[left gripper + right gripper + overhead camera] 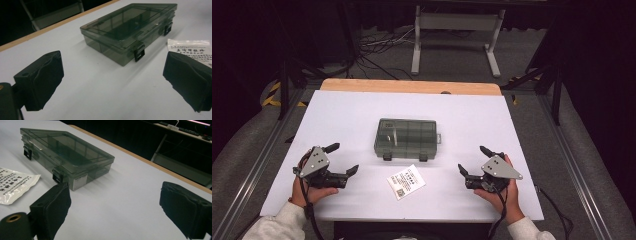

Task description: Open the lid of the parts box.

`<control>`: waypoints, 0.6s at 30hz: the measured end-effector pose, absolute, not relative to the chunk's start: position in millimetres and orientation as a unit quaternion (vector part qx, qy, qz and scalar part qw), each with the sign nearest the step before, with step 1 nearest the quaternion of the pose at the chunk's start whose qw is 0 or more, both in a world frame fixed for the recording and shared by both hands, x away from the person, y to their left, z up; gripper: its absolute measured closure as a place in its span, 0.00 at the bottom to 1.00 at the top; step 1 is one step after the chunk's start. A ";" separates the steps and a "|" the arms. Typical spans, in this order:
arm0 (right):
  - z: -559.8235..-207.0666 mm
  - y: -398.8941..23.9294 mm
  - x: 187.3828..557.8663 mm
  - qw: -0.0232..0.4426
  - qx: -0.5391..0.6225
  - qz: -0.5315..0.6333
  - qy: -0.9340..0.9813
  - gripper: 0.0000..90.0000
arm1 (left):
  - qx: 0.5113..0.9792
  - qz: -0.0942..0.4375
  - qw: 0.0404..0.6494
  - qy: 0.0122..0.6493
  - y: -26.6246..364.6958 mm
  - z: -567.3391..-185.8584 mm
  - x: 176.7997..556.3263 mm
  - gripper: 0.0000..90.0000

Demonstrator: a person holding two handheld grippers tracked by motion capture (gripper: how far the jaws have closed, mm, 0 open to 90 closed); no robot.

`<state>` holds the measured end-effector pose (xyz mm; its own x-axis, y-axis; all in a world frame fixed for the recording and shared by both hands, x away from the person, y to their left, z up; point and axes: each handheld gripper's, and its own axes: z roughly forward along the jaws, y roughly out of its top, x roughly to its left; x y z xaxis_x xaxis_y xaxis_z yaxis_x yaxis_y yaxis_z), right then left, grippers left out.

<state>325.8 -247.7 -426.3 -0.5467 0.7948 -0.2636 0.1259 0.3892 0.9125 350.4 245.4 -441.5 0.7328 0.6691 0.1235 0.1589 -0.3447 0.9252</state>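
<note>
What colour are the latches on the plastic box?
Black, on a smoky translucent grey box; the latches show best in the left gripper view.

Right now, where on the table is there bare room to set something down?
Bare sheet lies left of the smoky plastic box, right of it, and behind it toward the wooden edge. It is tightest in front, where the white packet lies close to the box's latches.

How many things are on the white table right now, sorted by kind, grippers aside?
Clear smoky plastic compartment box, lid down: 1
White printed packet: 1
Total: 2
</note>
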 end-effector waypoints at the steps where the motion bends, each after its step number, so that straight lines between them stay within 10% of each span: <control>1: -426.8 -247.6 325.9 0.362 0.307 0.460 0.750 0.11 | 0.780 0.251 0.508 0.264 244.3 -441.4 350.2 0.04; 18: -430.8 -241.8 332.2 0.347 0.307 0.450 0.763 0.11 | 0.787 0.247 0.507 0.250 237.2 -442.5 345.3 0.05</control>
